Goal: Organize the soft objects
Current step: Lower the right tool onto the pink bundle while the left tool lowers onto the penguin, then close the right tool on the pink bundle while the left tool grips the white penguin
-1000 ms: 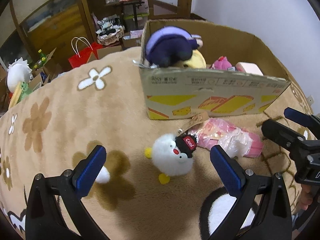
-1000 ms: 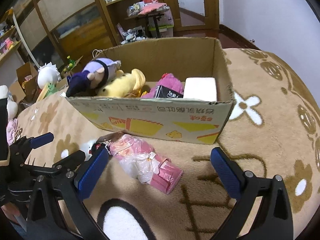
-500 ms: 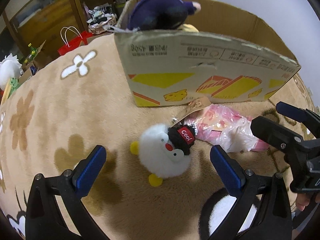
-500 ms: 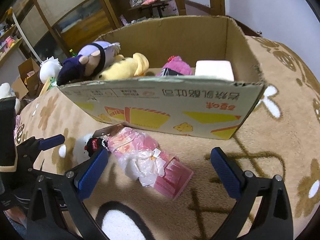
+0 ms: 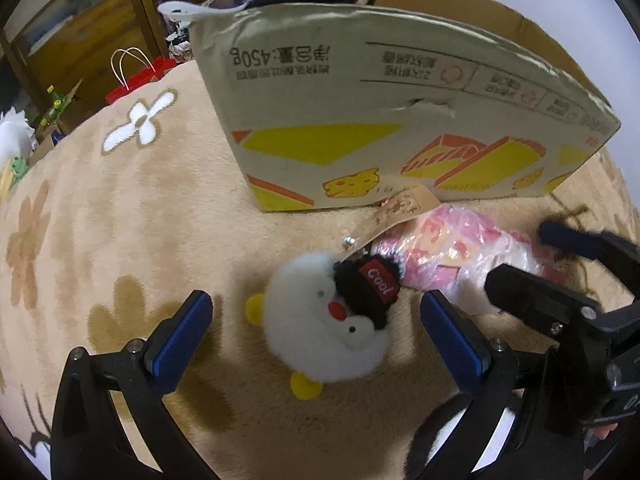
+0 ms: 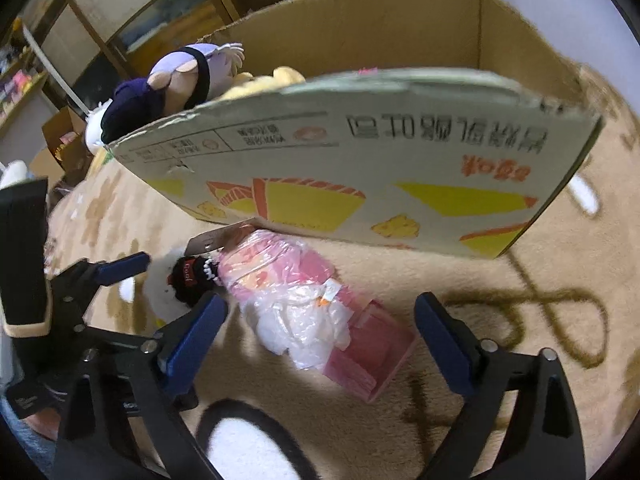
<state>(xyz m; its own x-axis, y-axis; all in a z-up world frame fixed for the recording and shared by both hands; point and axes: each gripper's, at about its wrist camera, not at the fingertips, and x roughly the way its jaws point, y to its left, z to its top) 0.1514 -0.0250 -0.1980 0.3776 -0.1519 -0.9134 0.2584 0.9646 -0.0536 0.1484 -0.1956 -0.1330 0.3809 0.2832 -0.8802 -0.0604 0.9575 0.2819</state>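
Observation:
A white round plush with a black "Cool" cap [image 5: 328, 320] lies on the tan rug, between the open fingers of my left gripper [image 5: 316, 332]. A pink plush in clear plastic wrap [image 6: 304, 308] lies beside it, between the open fingers of my right gripper [image 6: 320, 336]; it also shows in the left wrist view [image 5: 452, 252]. Behind both stands a cardboard box [image 6: 360, 152] holding a purple plush [image 6: 172, 84] and a yellow plush [image 6: 264, 80]. The white plush shows partly in the right wrist view [image 6: 168, 292], behind the left gripper.
The tan rug with flower patterns [image 5: 120, 208] covers the floor. A red paper bag [image 5: 140, 76] and wooden shelves [image 6: 132, 20] stand beyond the rug. A paper tag [image 5: 396, 212] lies against the box front.
Both grippers have moved down and forward toward the rug. The white plush now sits between the left fingers and the pink wrapped plush between the right fingers. The box looms larger.

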